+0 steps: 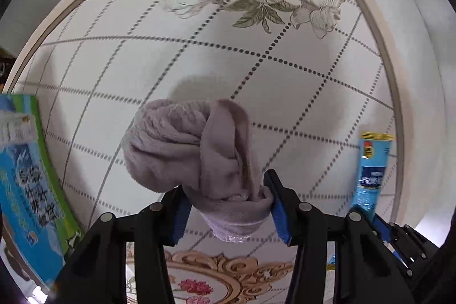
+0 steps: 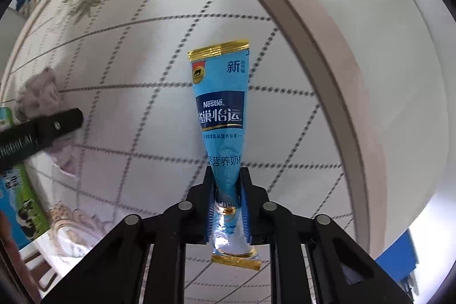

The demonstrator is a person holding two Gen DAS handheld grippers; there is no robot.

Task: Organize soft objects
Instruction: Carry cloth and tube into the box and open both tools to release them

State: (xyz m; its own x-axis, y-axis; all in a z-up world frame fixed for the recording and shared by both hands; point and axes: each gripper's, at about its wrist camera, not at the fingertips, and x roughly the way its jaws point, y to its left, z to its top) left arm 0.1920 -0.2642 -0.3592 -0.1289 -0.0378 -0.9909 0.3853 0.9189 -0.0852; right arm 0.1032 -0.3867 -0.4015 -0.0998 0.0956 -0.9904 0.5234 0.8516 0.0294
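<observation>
- Left gripper clenched on a bunched mauve towel: blue pads pinching a gathered fold near the cloth's lower end, the bulk of it bulging out ahead of the fingertips and off to their left.
- Towel apparently off the tiled floor, with a soft shadow lying beyond it; whether any fold brushes the surface cannot be told.
- Right gripper clamped tight on a blue Nestlé sachet, squeezed at its lower third; gold-edged top seal far ahead of the fingertips, bottom seal poking out behind the jaws toward the camera.
- Sachet pinched into a waist at the grip and fanning wider beyond it; likely powder inside, shifting under pressure.
- Handling, towel: light, limp, no shape of its own; likely to droop and unroll if taken by a single layer, so best gripped through several gathered layers, as here. Little risk of slipping on plush pile.
- Handling, sachet: light, glossy film, probably slippery; safer held across the filled body than on the thin seal, and not crushed hard, since a seam could split.
- Green-and-blue carton off to the left gripper's left side, standing clear of the towel.
- Sachet also visible to the left gripper's right, well apart from the towel.
</observation>
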